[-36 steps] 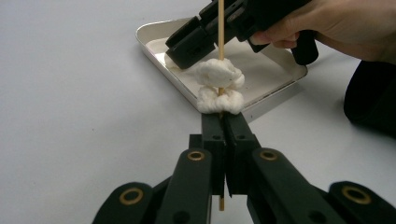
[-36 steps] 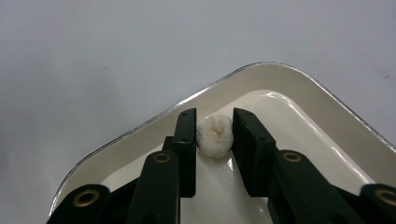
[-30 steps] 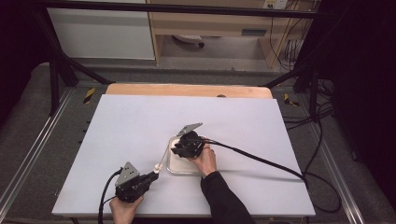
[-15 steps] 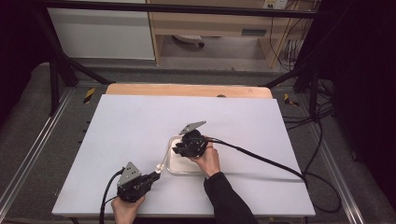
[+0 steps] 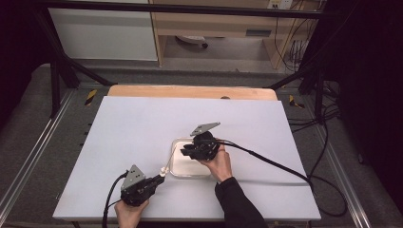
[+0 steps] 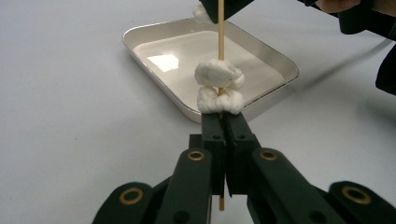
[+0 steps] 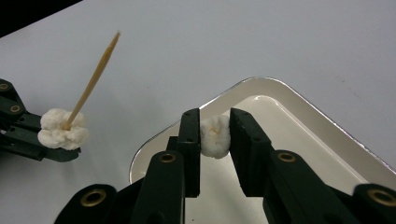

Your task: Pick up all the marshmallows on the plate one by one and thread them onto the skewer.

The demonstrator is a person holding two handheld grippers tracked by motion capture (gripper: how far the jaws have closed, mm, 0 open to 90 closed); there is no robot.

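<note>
The right gripper [image 7: 215, 133] pinches a white puff [image 7: 215, 136] above the tray [image 7: 327, 123], while the left gripper [image 6: 223, 122] clamps a skewer [image 6: 221, 42] bearing two threaded puffs [image 6: 218, 86].

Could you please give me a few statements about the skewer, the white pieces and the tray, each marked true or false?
1. The left gripper is shut on the wooden skewer. True.
2. Four white pieces sit on the skewer. False: two are threaded on it.
3. The right gripper holds a white piece between its jaws. True.
4. The tray is heaped with white pieces. False: it looks empty.
5. The skewer lies flat in the tray. False: it is held up beside it.
</note>
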